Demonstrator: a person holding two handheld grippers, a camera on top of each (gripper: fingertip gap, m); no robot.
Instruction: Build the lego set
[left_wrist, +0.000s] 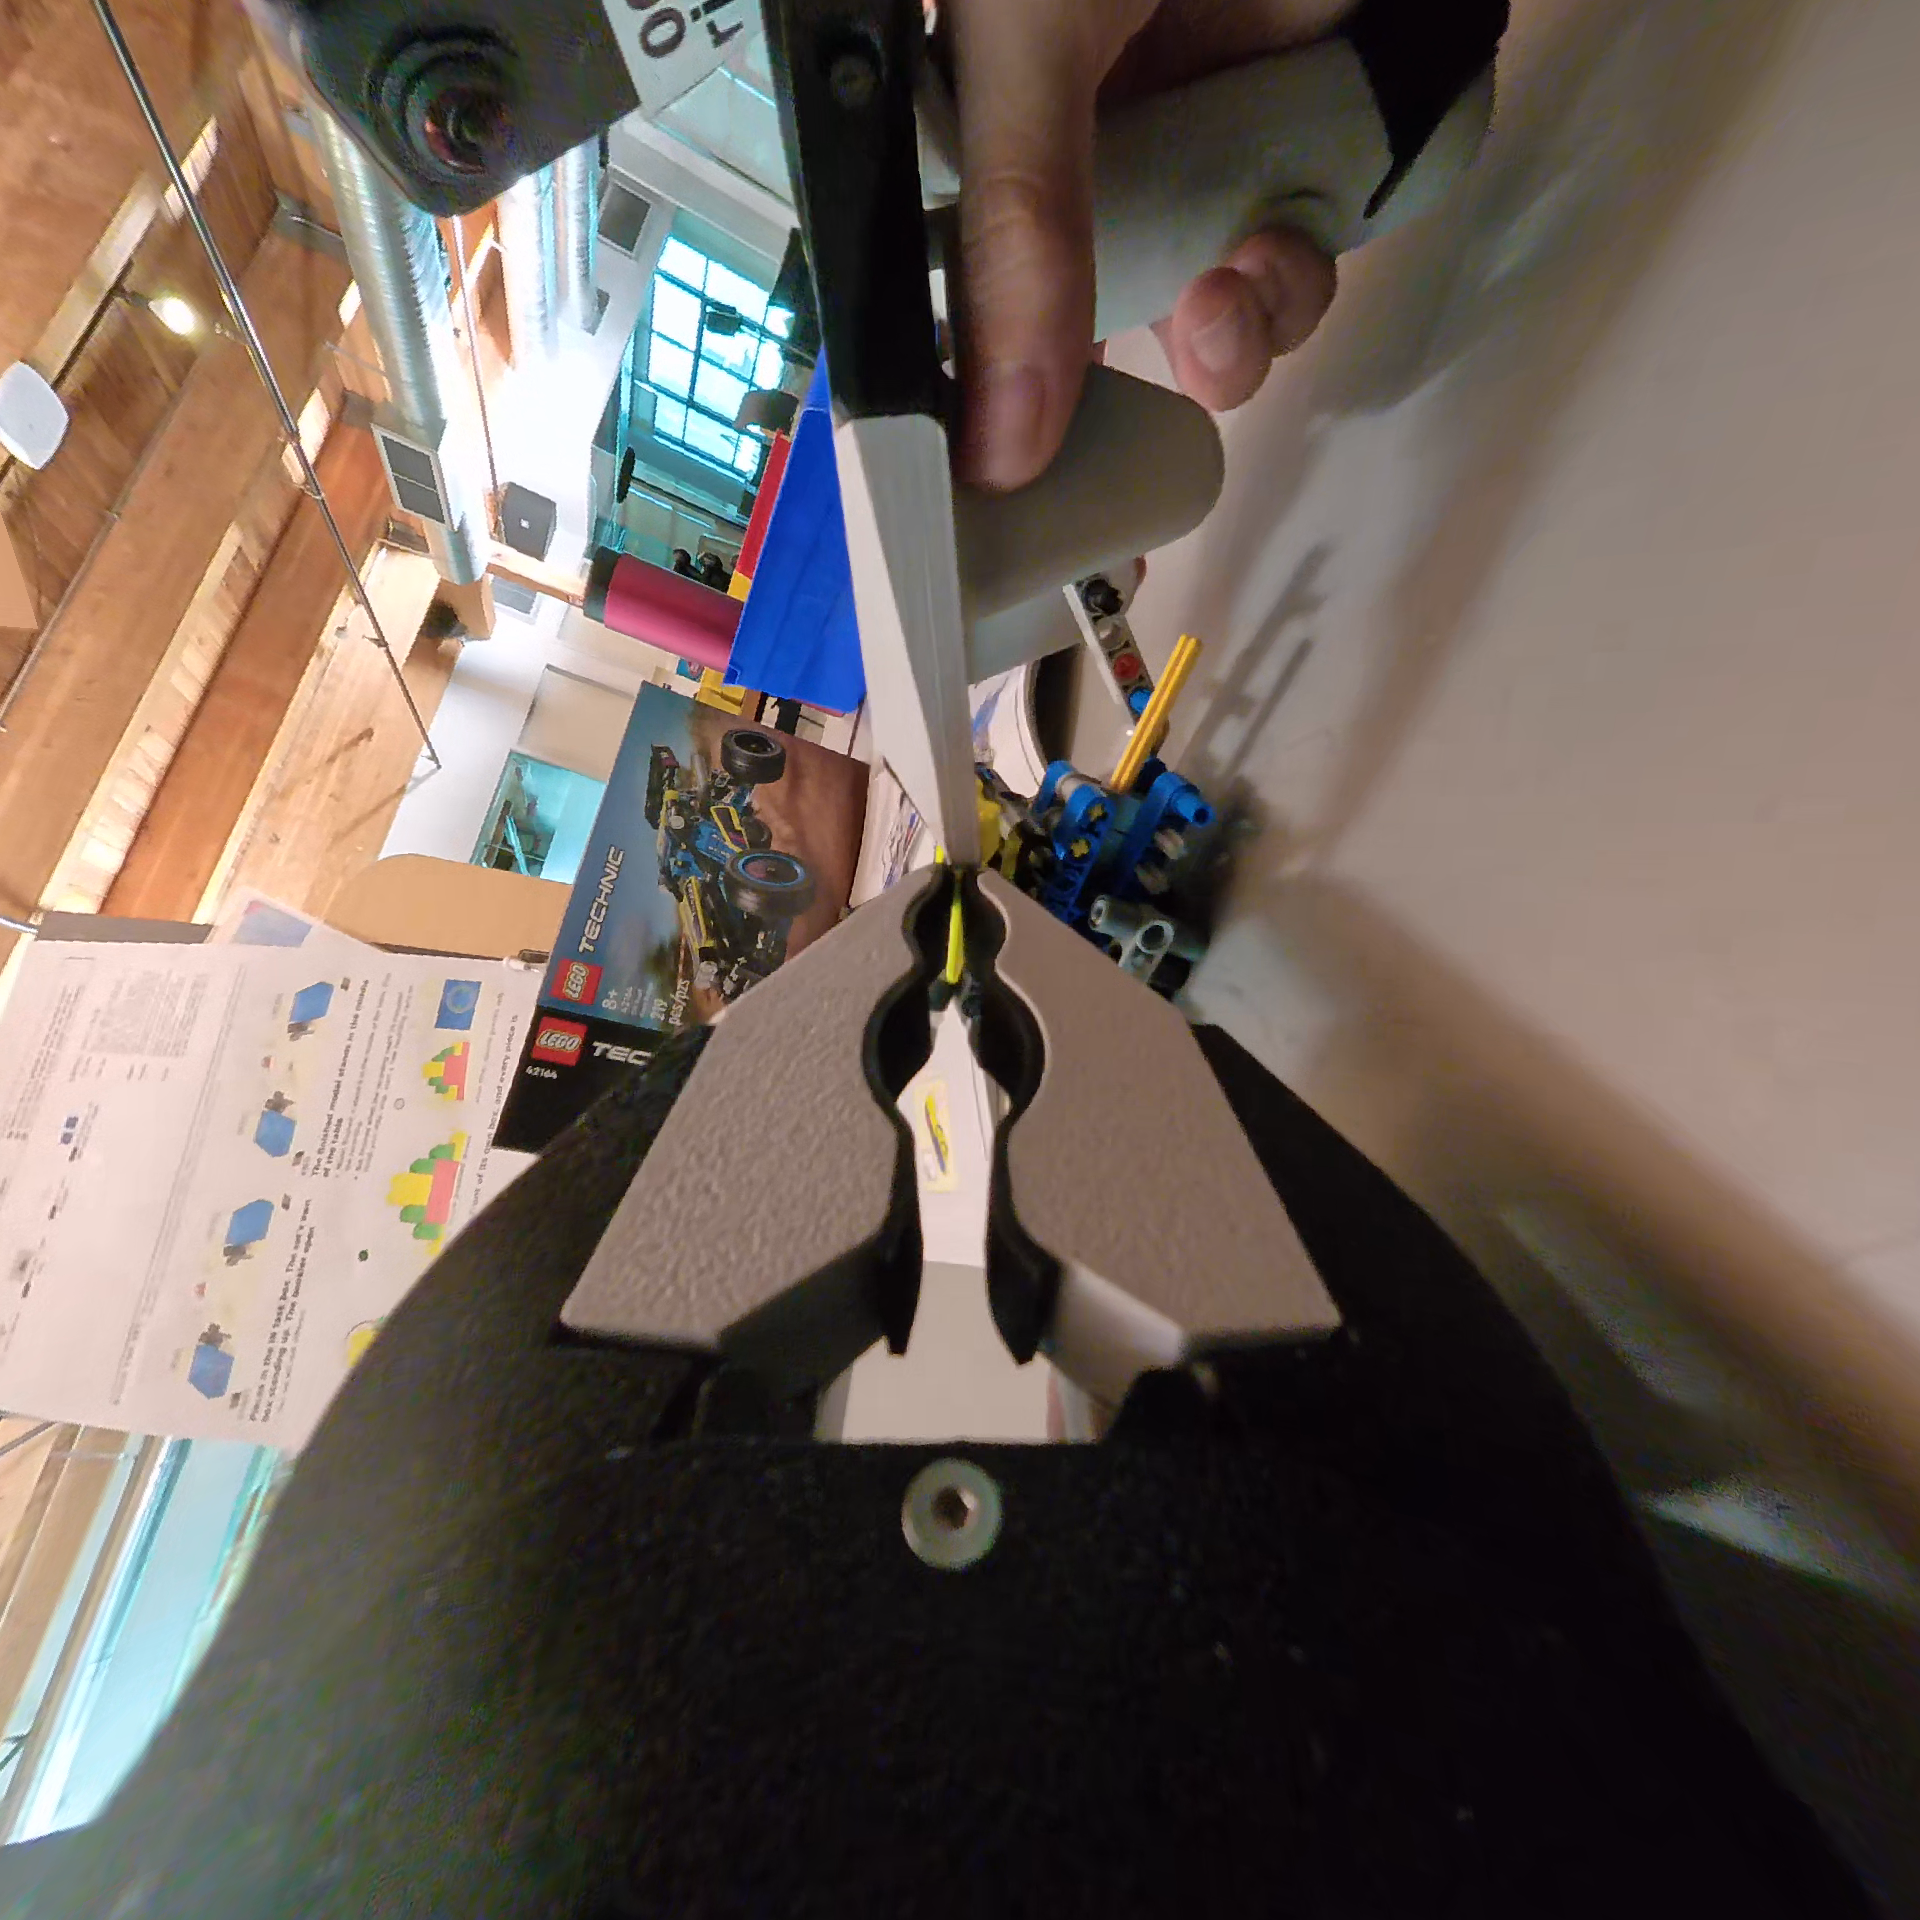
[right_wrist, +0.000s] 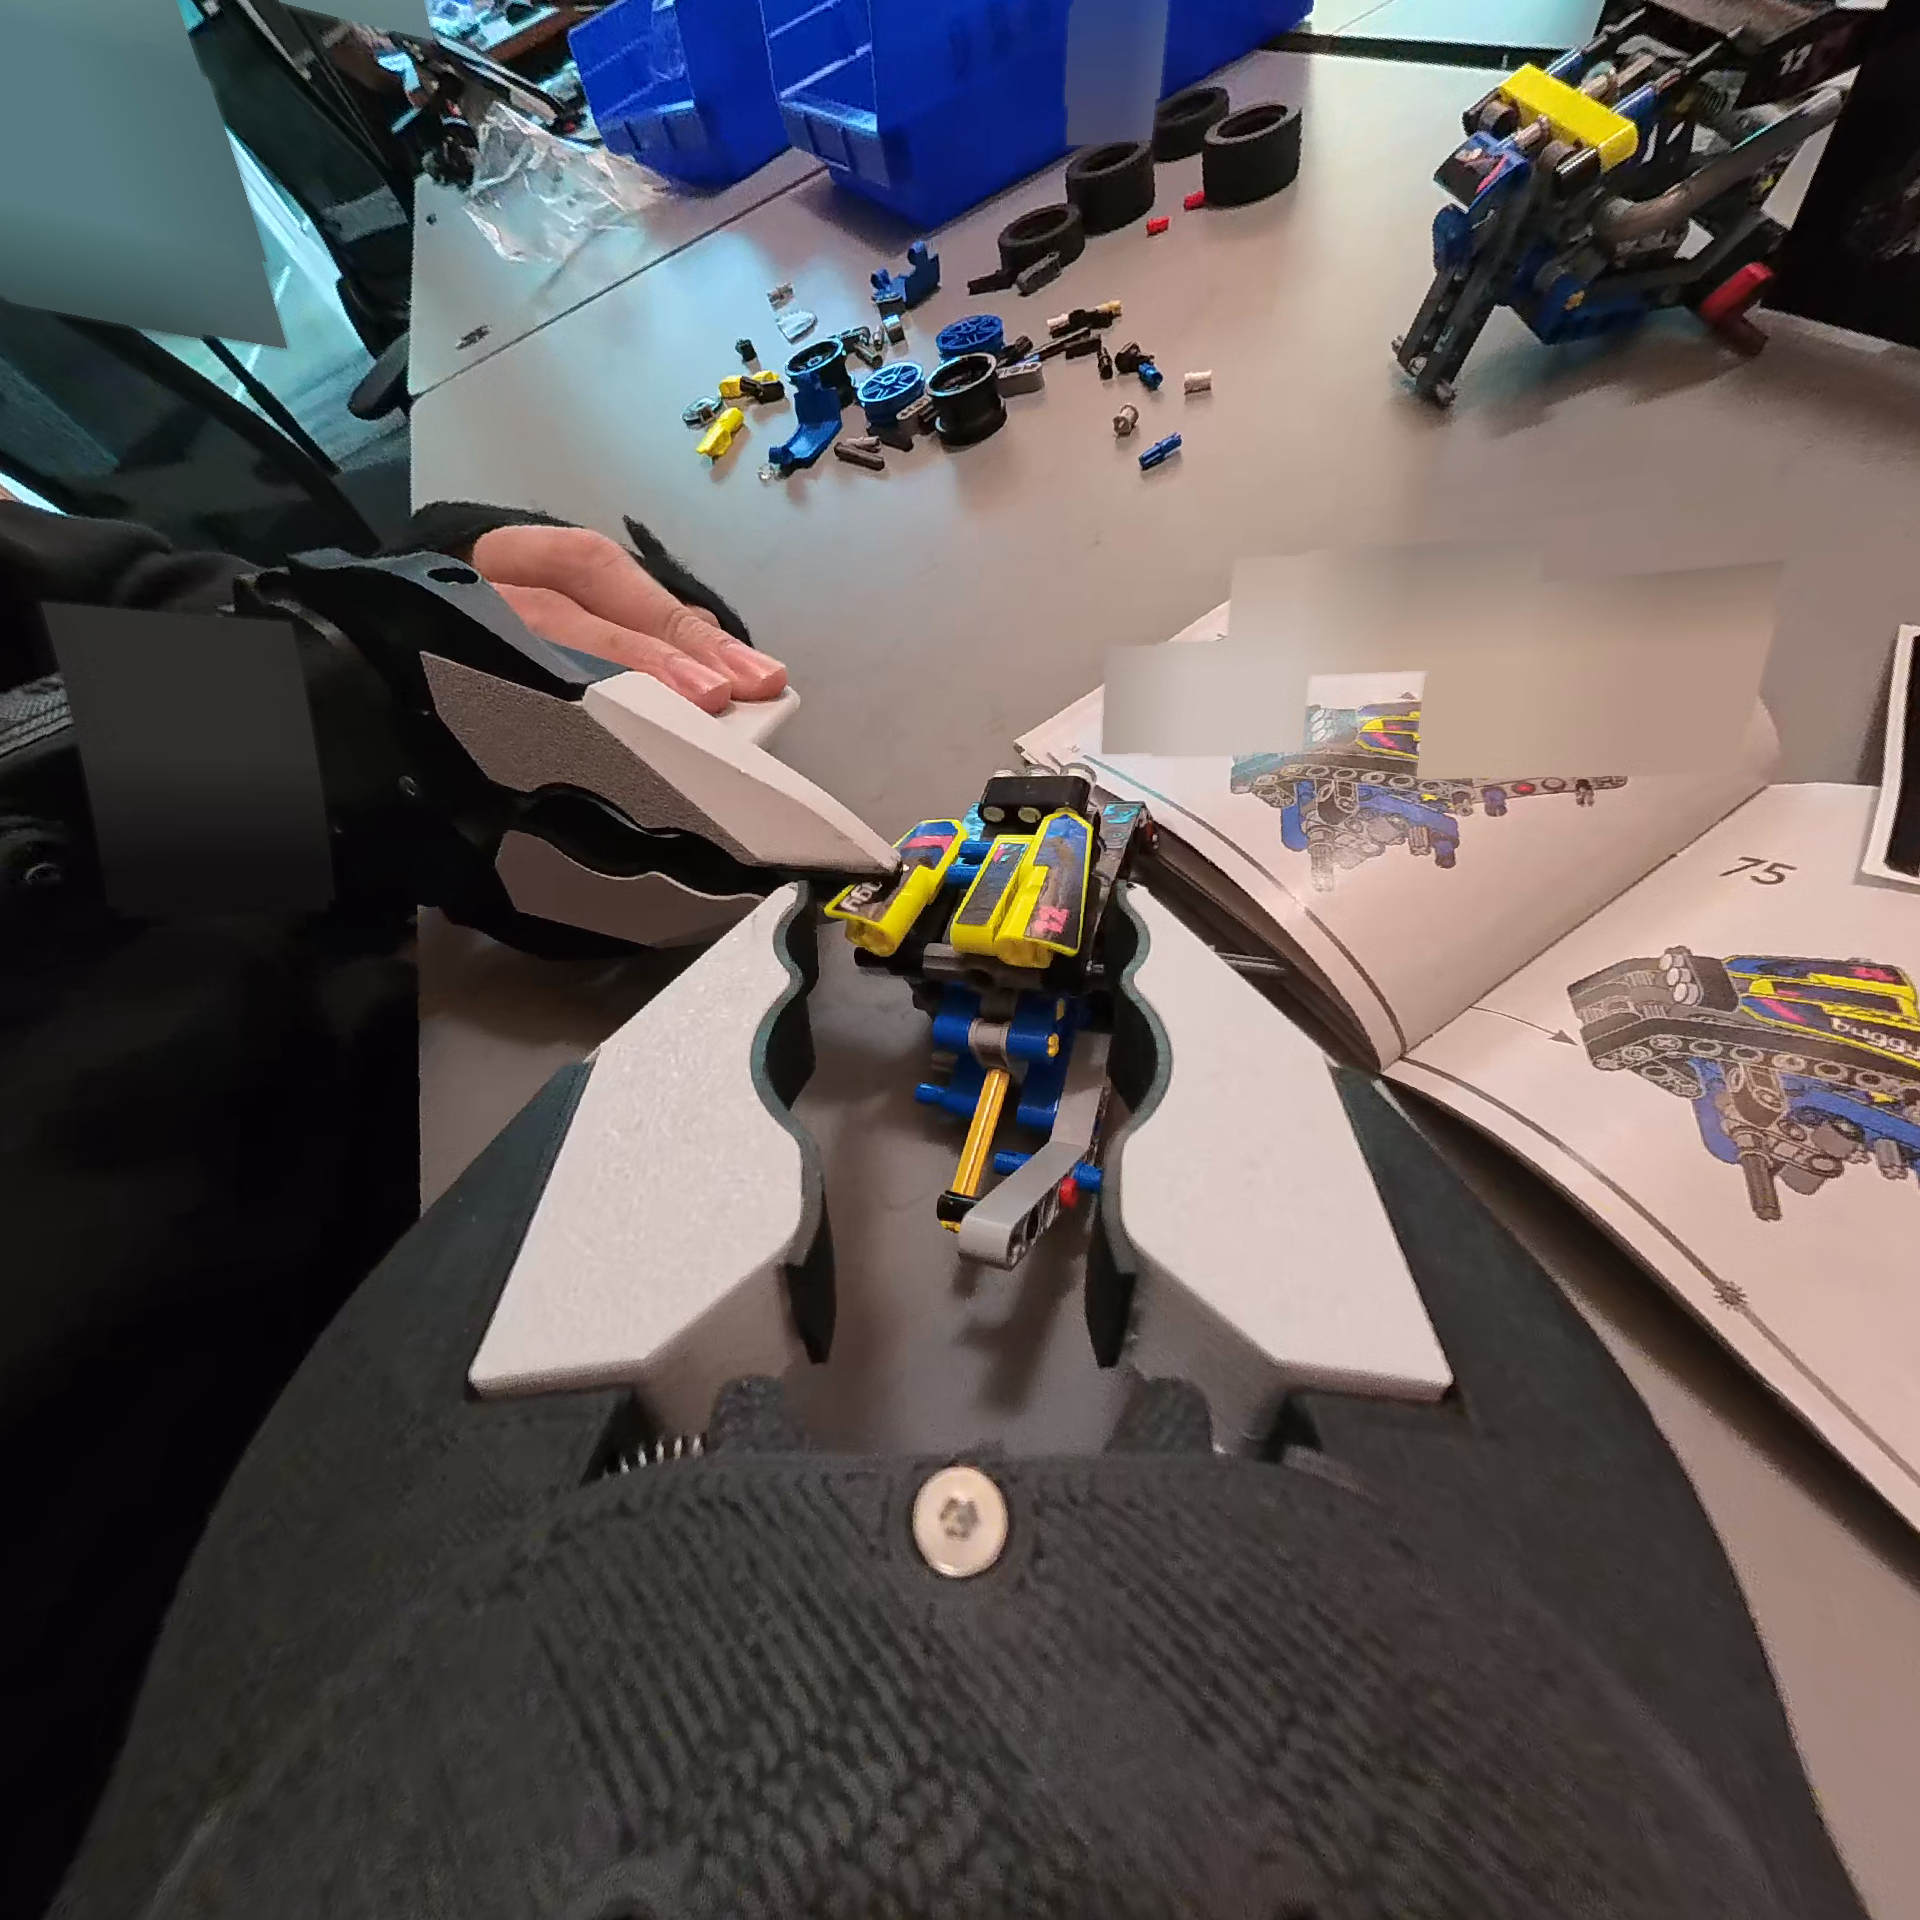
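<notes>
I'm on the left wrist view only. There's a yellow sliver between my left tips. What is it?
Observer: It's the edge of a yellow panel on the small model; the left gripper is closed on it.
Operator: Where does the right gripper sit?
Observer: The right gripper has one finger on each side of the model; I can't tell whether they press it.
Operator: What's farther back?
Observer: Loose parts and black tyres lie on the table.
</notes>
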